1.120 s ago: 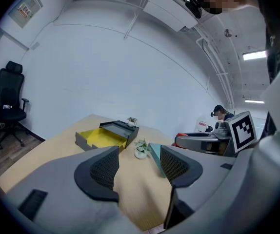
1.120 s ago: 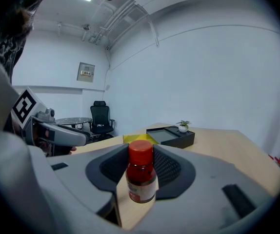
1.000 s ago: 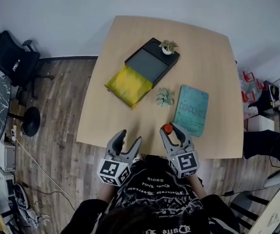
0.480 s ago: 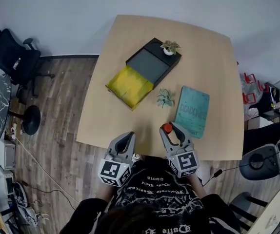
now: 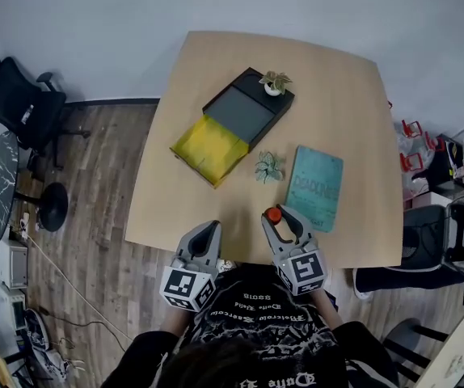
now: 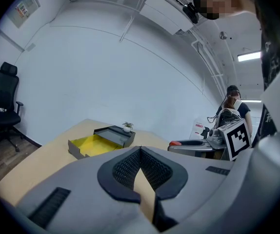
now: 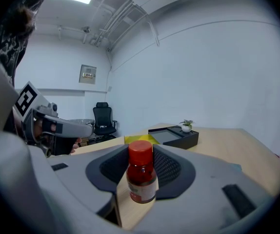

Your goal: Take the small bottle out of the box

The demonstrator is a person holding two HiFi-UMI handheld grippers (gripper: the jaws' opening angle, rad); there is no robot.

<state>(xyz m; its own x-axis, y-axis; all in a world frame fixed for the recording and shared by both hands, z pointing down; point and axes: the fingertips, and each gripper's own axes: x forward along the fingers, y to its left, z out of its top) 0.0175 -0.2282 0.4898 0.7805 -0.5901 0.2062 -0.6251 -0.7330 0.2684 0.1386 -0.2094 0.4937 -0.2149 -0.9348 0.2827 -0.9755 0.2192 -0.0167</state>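
- The wooden table (image 5: 353, 120) fills the middle of the head view. It stands on a plank floor (image 5: 94, 217) in front of a pale wall.
- A black office chair (image 5: 22, 103) stands on the floor, well apart from the table's left side.
- The box (image 5: 244, 107) lies on the far half of the table. Its black part has a grey top panel. Its open yellow section (image 5: 209, 148) points toward the near left.
- A teal book (image 5: 314, 187) lies flat on the table, to the right of the box and apart from it.
- The left gripper (image 5: 208, 229) hangs over the table's near edge. Its jaws are fully together, with nothing between the pads.
- The right gripper (image 5: 283, 217) hangs beside it over the near part of the table. Its jaws stand about half apart, with both pads pressed on the small bottle.
- A potted plant (image 5: 274, 82) in a white pot stands on the far corner of the box's black part.
- A second small plant (image 5: 267, 166) sits on the table between the box and the book.
- The small bottle (image 7: 141, 177) is out of the box and well apart from it. It stands upright in the right gripper's jaws. It has a red cap, dark red contents and a pale label.
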